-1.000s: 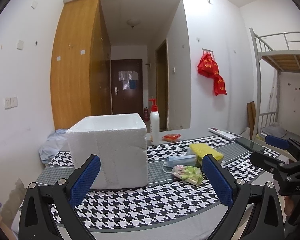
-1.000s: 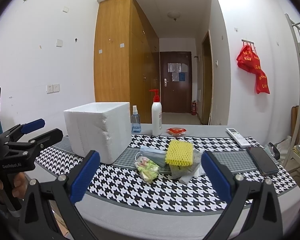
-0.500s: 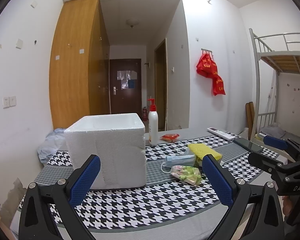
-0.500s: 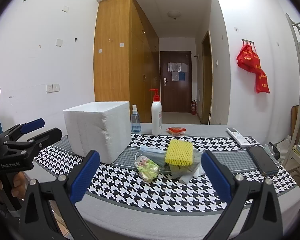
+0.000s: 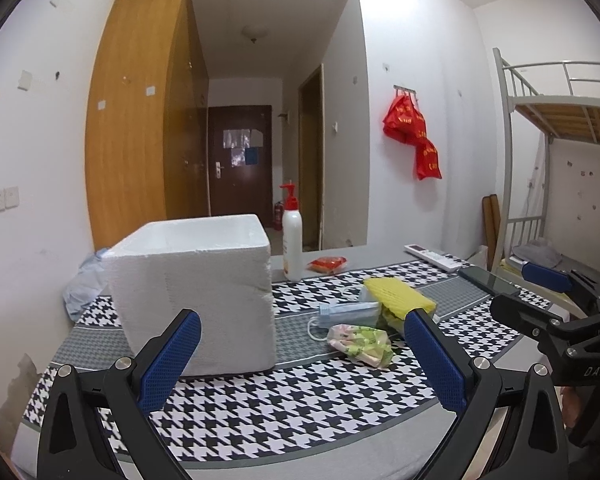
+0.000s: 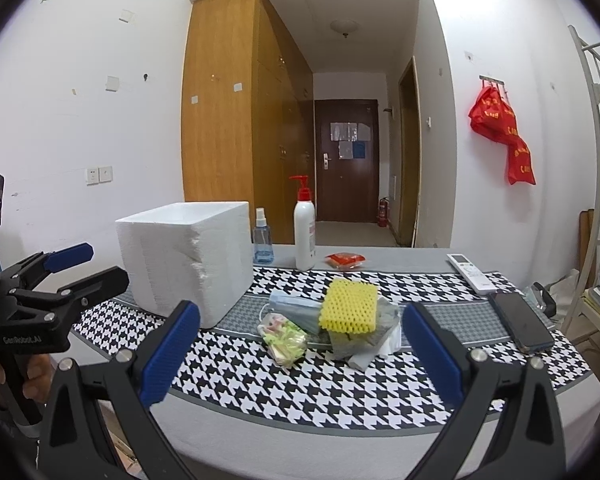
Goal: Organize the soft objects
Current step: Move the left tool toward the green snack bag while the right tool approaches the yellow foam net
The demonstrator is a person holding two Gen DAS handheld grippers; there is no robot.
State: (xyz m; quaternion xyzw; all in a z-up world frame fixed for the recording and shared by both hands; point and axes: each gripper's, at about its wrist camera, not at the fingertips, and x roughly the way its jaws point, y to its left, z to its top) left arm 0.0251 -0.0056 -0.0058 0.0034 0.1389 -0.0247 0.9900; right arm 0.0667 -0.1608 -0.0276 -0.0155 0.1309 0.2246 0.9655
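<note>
Houndstooth-cloth table (image 6: 340, 396): soft pile, yellow mesh foam sleeve (image 6: 350, 306) topmost, lies right of white foam box (image 6: 188, 256). Right gripper (image 6: 300, 354) faces pile squarely, likely nearer; left gripper (image 5: 300, 354) faces box. Both jaws apart, empty.

Your left tongs (image 5: 302, 350) are spread wide, blue pads at about 8 and 4 o'clock of their own view, with nothing between them. Your right tongs (image 6: 300, 350) are spread just as wide and hold nothing either. Each pair shows in the other's view, level and pointing forward. At 8 o'clock of the right view, your left hand (image 6: 30, 376) seems to grip the handle, though it is dim.
</note>
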